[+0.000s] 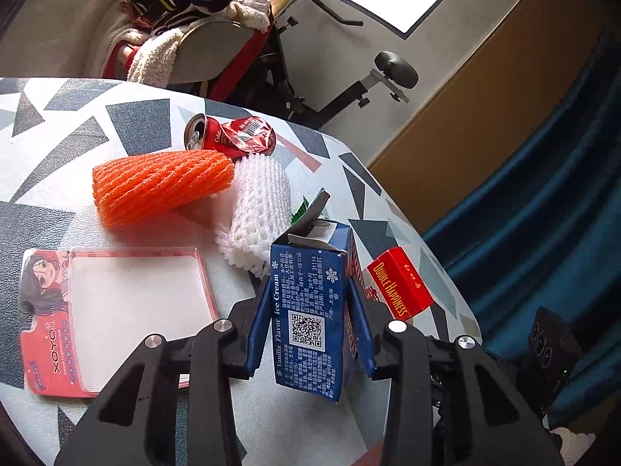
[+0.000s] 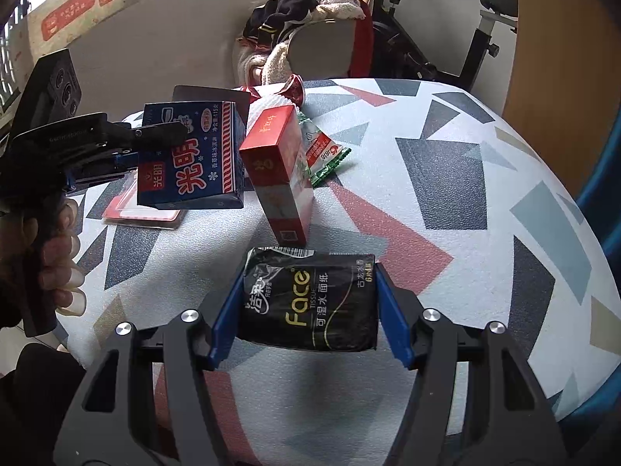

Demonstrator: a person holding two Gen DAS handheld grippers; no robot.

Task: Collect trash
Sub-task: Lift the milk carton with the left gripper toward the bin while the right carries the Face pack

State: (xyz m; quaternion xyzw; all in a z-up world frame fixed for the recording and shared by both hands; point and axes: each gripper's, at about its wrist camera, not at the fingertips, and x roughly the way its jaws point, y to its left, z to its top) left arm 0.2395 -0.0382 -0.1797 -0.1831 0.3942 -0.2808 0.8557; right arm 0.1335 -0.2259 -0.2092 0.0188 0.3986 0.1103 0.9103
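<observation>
Tissue pack between right gripper jaws; table edge near.

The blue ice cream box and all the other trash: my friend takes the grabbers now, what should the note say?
Left gripper: shut on the blue ice cream box.
Right gripper: shut on the black tissue pack.
On the table: red cigarette box, cola can, orange foam net, white foam net, green wrapper, blister card.
No bin in view. All pieces remain.
</observation>
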